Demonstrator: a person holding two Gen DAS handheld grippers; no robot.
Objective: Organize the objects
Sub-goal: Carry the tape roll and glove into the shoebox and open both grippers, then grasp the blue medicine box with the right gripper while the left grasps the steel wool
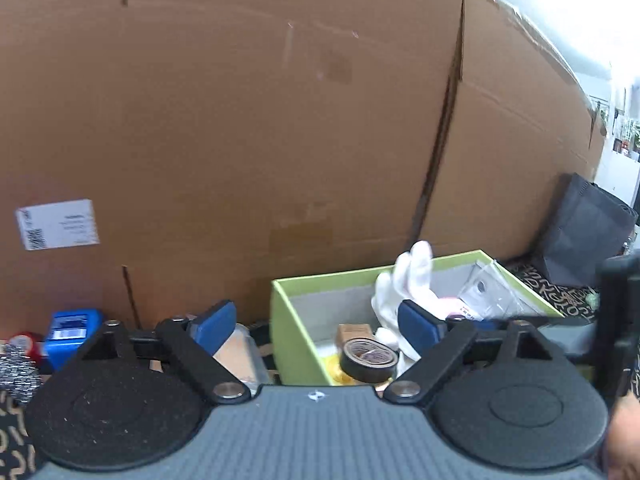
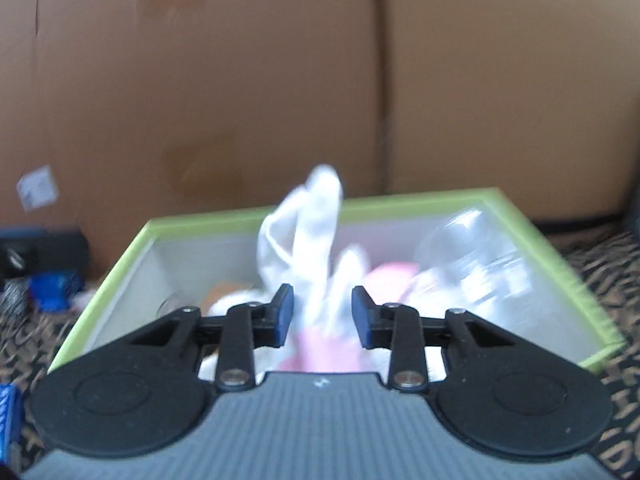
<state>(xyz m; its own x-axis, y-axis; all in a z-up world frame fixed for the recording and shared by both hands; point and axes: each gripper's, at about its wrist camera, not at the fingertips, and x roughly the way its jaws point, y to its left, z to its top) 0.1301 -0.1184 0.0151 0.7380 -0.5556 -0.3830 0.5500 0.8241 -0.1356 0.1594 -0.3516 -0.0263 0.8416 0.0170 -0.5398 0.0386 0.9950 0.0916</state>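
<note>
Right gripper (image 2: 322, 316): jaws stand narrowly apart, with the soft toy's white ears rising between them; blur hides whether the pads press on the fabric, so a grip cannot be confirmed.
Left gripper (image 1: 316, 326): jaws wide, holding nothing, hovering at the near left corner of the green box (image 1: 280, 320).
Soft toy (image 2: 308, 232): a white and pink plush rabbit lying inside the green box (image 2: 560, 276), ears upright. Probably light, soft and squashy, not fragile; the ears or the body just below them look the easiest place to pinch.
Tape roll (image 1: 368, 360): dark, lying in the box's near corner; likely stiff and light, best taken across its rim. Its printed core is unreadable.
Clear plastic packet (image 1: 486, 292): at the box's far right; probably slippery and crinkly.
Blue container (image 1: 72, 330): left of the box on the patterned surface; its label is too blurred to read.
Cardboard carton (image 1: 240, 120): behind everything; its white sticker (image 1: 58, 224) carries codes and small print, illegible.
</note>
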